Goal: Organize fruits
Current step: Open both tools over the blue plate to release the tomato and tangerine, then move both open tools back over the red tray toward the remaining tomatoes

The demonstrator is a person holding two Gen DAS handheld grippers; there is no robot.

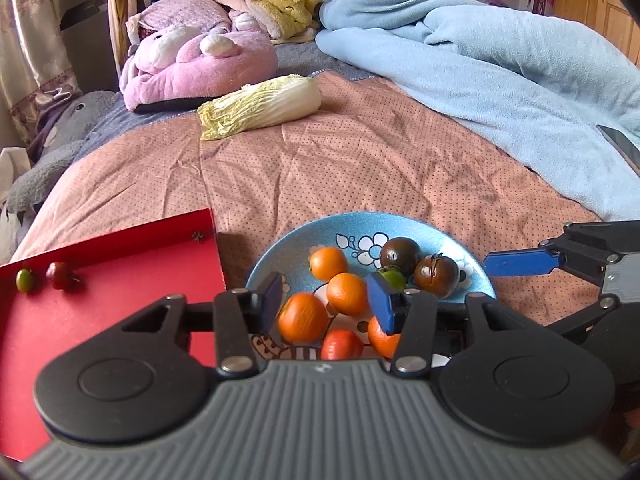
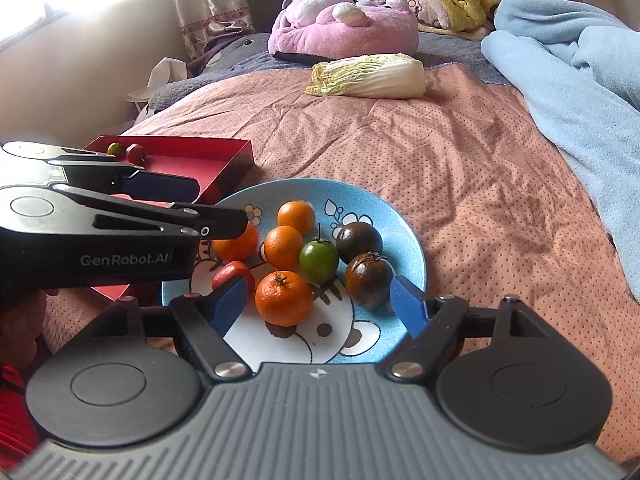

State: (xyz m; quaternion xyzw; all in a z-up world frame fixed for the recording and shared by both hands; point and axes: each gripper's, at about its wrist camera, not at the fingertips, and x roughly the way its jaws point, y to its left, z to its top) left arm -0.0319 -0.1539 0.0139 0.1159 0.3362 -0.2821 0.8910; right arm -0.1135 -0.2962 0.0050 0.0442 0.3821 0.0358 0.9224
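A blue cartoon plate [image 1: 400,226] [image 2: 404,240] on the bed holds several oranges, two dark tomatoes [image 1: 436,276] [image 2: 370,280], a green tomato [image 2: 319,258] and a small red fruit [image 2: 232,274]. My left gripper [image 1: 326,300] is open over the plate's left side, with an orange [image 1: 303,317] between its jaws, not gripped. My right gripper [image 2: 320,306] is open at the plate's near edge, an orange [image 2: 284,298] just ahead of it. A red tray [image 1: 120,288] [image 2: 188,160] left of the plate holds a small green fruit [image 1: 24,280] and a small red fruit [image 1: 59,275].
A napa cabbage [image 1: 262,106] [image 2: 372,76] lies further up the pink dotted bedspread. A pink plush [image 1: 196,68], yellow plush and grey plush lie at the head. A blue blanket [image 1: 520,80] is heaped on the right. A phone [image 1: 624,148] lies on it.
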